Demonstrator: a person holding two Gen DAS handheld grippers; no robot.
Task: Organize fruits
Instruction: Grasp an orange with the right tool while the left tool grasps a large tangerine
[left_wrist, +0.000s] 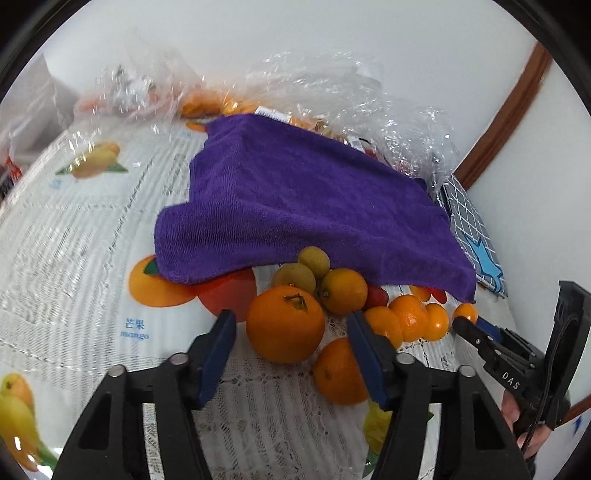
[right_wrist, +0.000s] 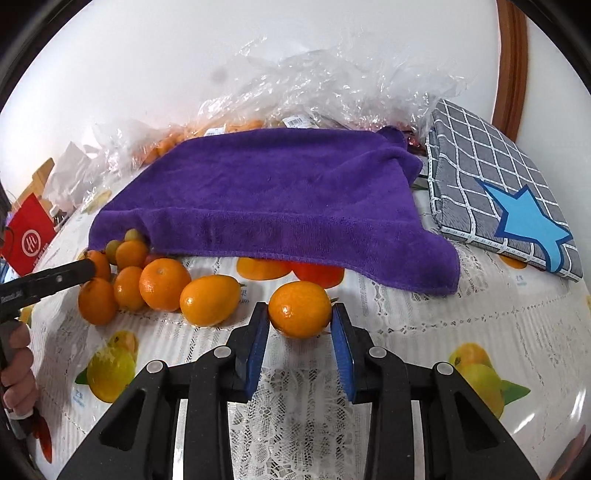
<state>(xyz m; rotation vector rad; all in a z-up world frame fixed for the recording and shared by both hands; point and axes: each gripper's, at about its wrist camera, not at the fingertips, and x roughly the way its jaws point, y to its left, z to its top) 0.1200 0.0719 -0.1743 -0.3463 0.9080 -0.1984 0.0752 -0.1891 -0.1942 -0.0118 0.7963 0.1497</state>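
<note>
A pile of oranges, kumquats and small green-yellow fruits lies at the front edge of a purple towel (left_wrist: 295, 199). In the left wrist view my left gripper (left_wrist: 291, 325) is open, its blue pads either side of a large orange (left_wrist: 284, 323) without touching it. In the right wrist view my right gripper (right_wrist: 300, 319) is shut on a small orange kumquat (right_wrist: 300, 314), both pads against its sides, on the tablecloth. Another kumquat (right_wrist: 208, 300) and several oranges (right_wrist: 164, 283) lie to its left. The right gripper's tip (left_wrist: 466, 326) also shows in the left wrist view.
The purple towel (right_wrist: 273, 203) drapes over something raised. Clear plastic bags (right_wrist: 332, 88) with more oranges lie behind it. A grey checked cloth with a blue star (right_wrist: 498, 188) lies at the right. A red bag (right_wrist: 27, 236) stands far left. The tablecloth (right_wrist: 424, 332) has printed fruit.
</note>
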